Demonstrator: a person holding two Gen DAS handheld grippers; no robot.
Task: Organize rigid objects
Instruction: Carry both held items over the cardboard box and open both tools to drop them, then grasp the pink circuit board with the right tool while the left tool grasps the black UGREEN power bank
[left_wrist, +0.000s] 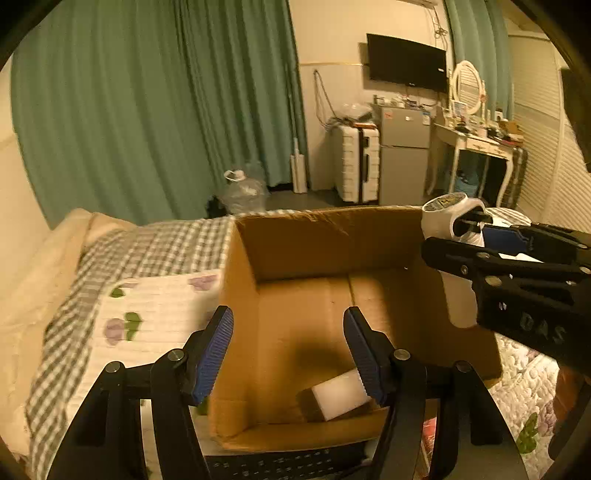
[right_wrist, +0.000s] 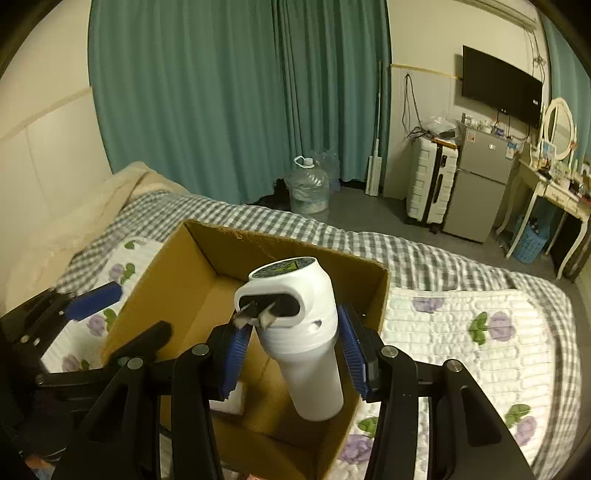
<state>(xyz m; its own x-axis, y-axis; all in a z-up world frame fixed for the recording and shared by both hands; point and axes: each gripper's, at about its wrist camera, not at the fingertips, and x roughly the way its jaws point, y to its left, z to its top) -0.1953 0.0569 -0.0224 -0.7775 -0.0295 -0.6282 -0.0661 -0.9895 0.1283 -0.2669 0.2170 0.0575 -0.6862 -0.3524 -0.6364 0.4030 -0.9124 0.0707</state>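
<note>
An open cardboard box (left_wrist: 295, 240) sits on the bed; it also shows in the right wrist view (right_wrist: 207, 251). A white block (left_wrist: 338, 395) lies on its floor near the front wall. My left gripper (left_wrist: 288, 350) is open and empty, just above the box's near-left corner. My right gripper (right_wrist: 291, 354) is shut on a white bottle with a handle (right_wrist: 306, 332), held upright over the box's right side. The bottle's top shows in the left wrist view (left_wrist: 448, 218), with the right gripper (left_wrist: 517, 269) reaching in from the right.
The bed has a grey checked cover (right_wrist: 424, 254) and a floral quilted mat (right_wrist: 461, 332). Beyond it stand a large water jug (right_wrist: 308, 188), a white suitcase (right_wrist: 430, 181), a small fridge (right_wrist: 480, 184) and a dressing table (right_wrist: 546, 195).
</note>
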